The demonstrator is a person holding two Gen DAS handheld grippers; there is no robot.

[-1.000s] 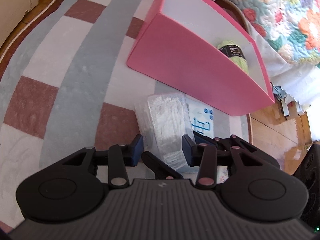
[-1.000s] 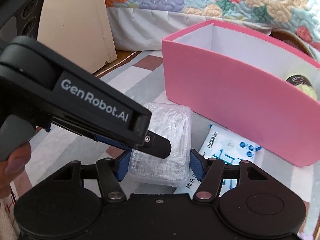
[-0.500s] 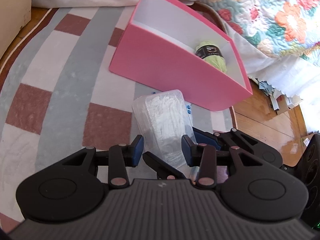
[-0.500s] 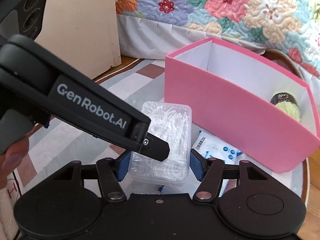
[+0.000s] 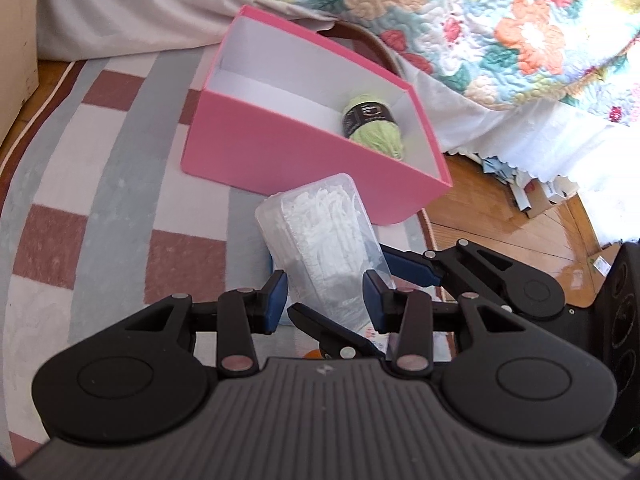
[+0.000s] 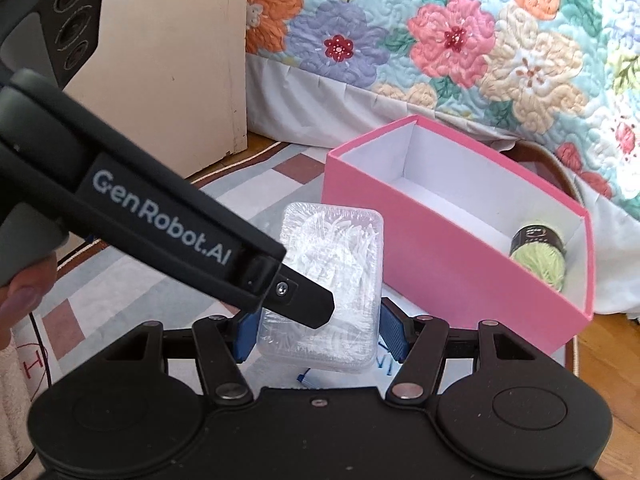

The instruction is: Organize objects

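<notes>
Both grippers on one clear box, raised above the rug.

Right gripper (image 6: 318, 332) jaws pinch the clear plastic box (image 6: 330, 276) across its sides; left gripper (image 5: 325, 294) jaws pinch its near end. Pink box (image 5: 288, 152) just beyond holds green yarn (image 5: 374, 124).

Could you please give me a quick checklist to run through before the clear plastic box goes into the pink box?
1. Right gripper pads press the clear plastic box on both sides: ok.
2. Left gripper clamps the same box: ok.
3. Box lifted off the rug: ok.
4. Pink box open on top: ok.
5. Free room inside beside the green yarn: ok.
6. Clear box's lid latched: cannot tell.
</notes>
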